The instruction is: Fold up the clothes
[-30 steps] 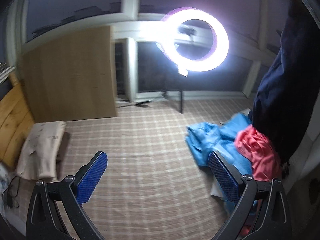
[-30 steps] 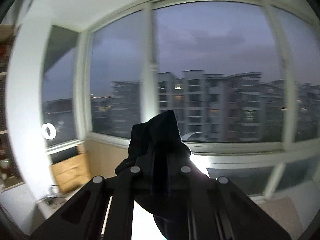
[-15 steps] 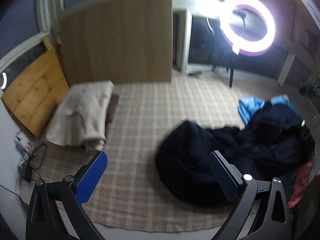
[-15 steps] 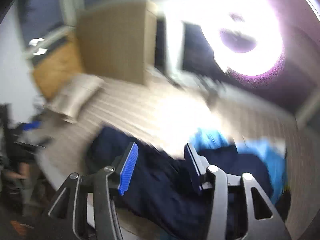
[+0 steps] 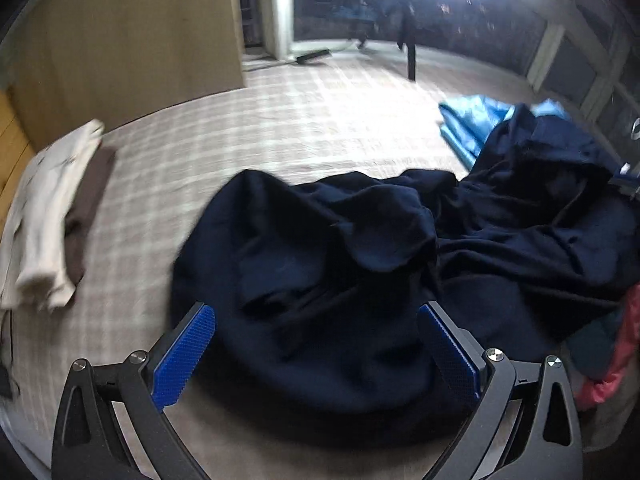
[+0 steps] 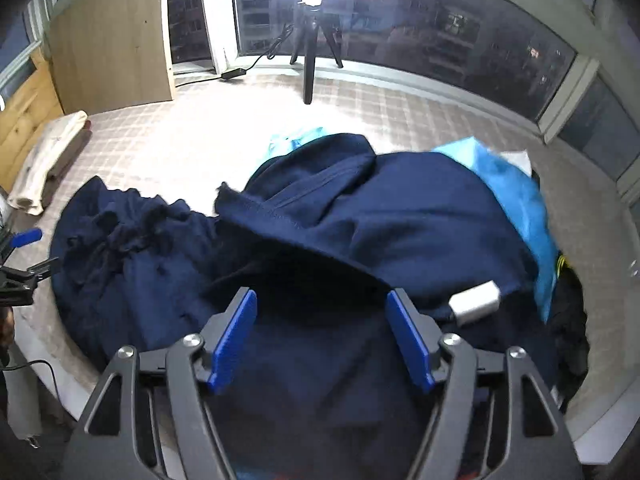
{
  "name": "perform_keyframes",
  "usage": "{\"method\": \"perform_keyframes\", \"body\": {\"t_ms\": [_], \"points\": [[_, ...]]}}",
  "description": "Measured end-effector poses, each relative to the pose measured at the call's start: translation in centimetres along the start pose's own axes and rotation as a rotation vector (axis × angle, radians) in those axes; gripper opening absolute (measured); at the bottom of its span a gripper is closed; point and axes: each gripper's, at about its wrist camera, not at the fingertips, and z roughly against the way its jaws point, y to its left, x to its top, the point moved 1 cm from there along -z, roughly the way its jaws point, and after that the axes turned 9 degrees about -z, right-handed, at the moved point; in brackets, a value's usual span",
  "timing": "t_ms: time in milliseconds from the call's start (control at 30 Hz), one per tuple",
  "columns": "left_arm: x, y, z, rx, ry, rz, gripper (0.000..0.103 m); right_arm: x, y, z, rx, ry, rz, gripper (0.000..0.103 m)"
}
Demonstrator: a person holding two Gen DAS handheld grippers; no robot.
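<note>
A dark navy garment (image 5: pixel 360 264) lies crumpled on the checked mat (image 5: pixel 280 128); the right wrist view shows the same navy garment (image 6: pixel 400 220) heaped close below. My left gripper (image 5: pixel 316 344) hangs open just above its near edge, blue pads wide apart with nothing pinched. My right gripper (image 6: pixel 322 338) points down over the garment, its jaws opening; cloth lies beneath them but the pads (image 6: pixel 236 336) do not press on it. A small silver tag (image 6: pixel 476 304) sits on the fabric to the right.
Folded beige and brown clothes (image 5: pixel 48 216) lie stacked at the mat's left edge. A blue garment (image 6: pixel 516 200) and a pink one (image 5: pixel 616 368) lie on the right. A ring light on a tripod (image 6: pixel 308 52) stands by the window, beside a wooden panel (image 5: pixel 120 40).
The right gripper came down from facing the window, let go of the navy garment and opened; the garment dropped onto the mat. The left gripper sank closer to it.
</note>
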Motion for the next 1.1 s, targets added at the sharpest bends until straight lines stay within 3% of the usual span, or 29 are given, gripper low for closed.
{"method": "perform_keyframes", "body": {"t_ms": [67, 100, 133, 167, 200, 233, 267, 300, 400, 500, 567, 633, 700, 733, 833, 900, 933, 1000, 1033, 1067, 1100], "points": [[1.1, -1.0, -2.1, -0.006, 0.025, -0.015, 0.101, 0.2, 0.1, -1.0, 0.001, 0.018, 0.024, 0.067], [1.5, -1.3, -3.0, -0.009, 0.037, -0.017, 0.092, 0.2, 0.4, -1.3, -0.002, 0.019, 0.038, 0.067], [1.7, -1.4, -3.6, -0.011, 0.045, -0.012, 0.083, 0.3, 0.5, -1.2, -0.003, 0.01, 0.053, 0.067], [1.9, -1.5, -4.2, -0.02, 0.052, -0.003, 0.06, 0.3, 0.5, -0.8, -0.002, -0.002, 0.068, 0.064], [2.0, -1.2, -4.5, -0.051, 0.049, 0.017, 0.037, 0.3, 0.5, -0.5, 0.014, -0.014, 0.071, 0.056], [2.0, -0.8, -4.5, -0.083, 0.036, 0.039, 0.031, 0.3, 0.4, -0.1, 0.037, -0.027, 0.068, 0.017], [2.0, -0.4, -4.2, -0.108, 0.016, 0.058, 0.021, 0.5, 0.2, 0.3, 0.068, -0.029, 0.05, 0.004], [2.0, 0.0, -3.9, -0.125, -0.006, 0.069, 0.01, 0.7, -0.4, 1.1, 0.099, -0.044, 0.016, 0.004], [1.7, 1.7, -2.0, -0.146, -0.059, 0.09, 0.009, 1.3, -2.3, 3.7, 0.152, -0.121, -0.073, 0.004], [0.5, 4.7, 1.7, -0.125, -0.126, 0.14, 0.009, 1.3, -4.5, 6.9, 0.138, -0.211, -0.15, 0.004], [-0.9, 6.8, 4.2, -0.111, -0.151, 0.183, 0.009, 0.1, -6.6, 10.0, 0.152, -0.276, -0.245, 0.004], [-3.2, 8.5, 6.6, -0.161, -0.173, 0.234, 0.01, -1.9, -8.8, 12.9, 0.192, -0.333, -0.353, 0.003], [-5.2, 9.0, 7.8, -0.199, -0.162, 0.249, 0.01, -4.1, -9.4, 12.7, 0.15, -0.254, -0.401, 0.002], [-6.3, 8.7, 8.0, -0.178, -0.123, 0.22, 0.01, -5.2, -9.5, 12.3, 0.123, -0.202, -0.419, 0.002], [-9.2, 7.5, 7.5, -0.208, -0.005, 0.169, 0.023, -8.6, -9.9, 11.1, 0.038, -0.045, -0.471, 0.003], [-10.1, 7.6, 7.2, -0.207, 0.023, 0.181, 0.026, -8.5, -9.2, 10.8, 0.069, -0.013, -0.474, 0.004], [-10.3, 7.8, 7.2, -0.205, 0.022, 0.186, 0.026, -7.8, -8.0, 10.8, 0.082, -0.025, -0.437, 0.007], [-10.6, 8.4, 7.6, -0.189, 0.001, 0.213, 0.026, -5.5, -3.9, 10.7, 0.117, -0.051, -0.306, 0.024], [-10.6, 8.8, 7.8, -0.182, -0.011, 0.226, 0.027, -4.4, -1.6, 10.2, 0.151, -0.043, -0.233, 0.048], [-10.7, 9.1, 8.0, -0.173, -0.019, 0.231, 0.029, -3.5, 1.5, 9.7, 0.193, -0.049, -0.149, 0.063], [-10.9, 9.4, 8.2, -0.161, -0.027, 0.235, 0.031, -2.5, 5.0, 9.0, 0.238, -0.062, -0.055, 0.064]]}}
